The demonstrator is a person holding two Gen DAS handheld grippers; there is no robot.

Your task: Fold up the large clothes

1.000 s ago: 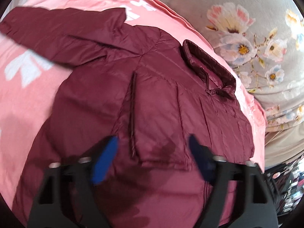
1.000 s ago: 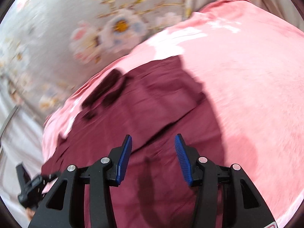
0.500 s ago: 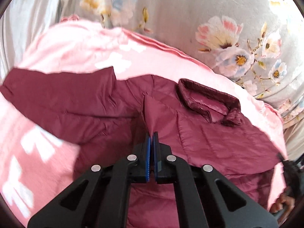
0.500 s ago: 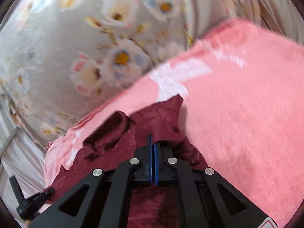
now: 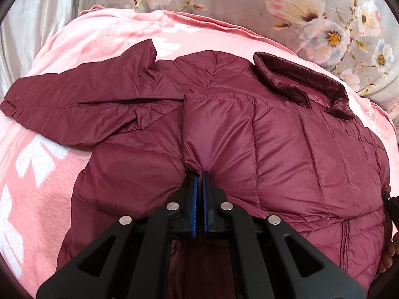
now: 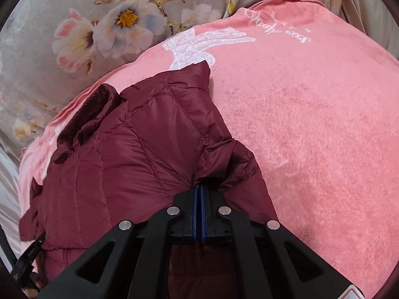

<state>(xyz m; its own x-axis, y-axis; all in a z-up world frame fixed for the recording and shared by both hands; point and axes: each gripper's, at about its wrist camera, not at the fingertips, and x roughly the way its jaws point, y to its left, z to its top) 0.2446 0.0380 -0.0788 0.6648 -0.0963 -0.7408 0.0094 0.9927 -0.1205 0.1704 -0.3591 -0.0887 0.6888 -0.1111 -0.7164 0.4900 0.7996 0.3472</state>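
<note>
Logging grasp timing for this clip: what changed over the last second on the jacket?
Both grippers, open above the jacket a second ago, closed: the left gripper now pinches a front fold, the right gripper pinches bunched fabric at the jacket's edge by the blanket. That side is gathered in. The jacket still lies on the blanket, collar and sleeve as before.

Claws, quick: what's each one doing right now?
Left claw: shut on the maroon jacket.
Right claw: shut on the maroon jacket, at a bunched fold.

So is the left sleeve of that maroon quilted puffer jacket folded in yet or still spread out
Spread out. The maroon quilted puffer jacket's sleeve lies stretched sideways across the pink fleece blanket, not over the body.
</note>
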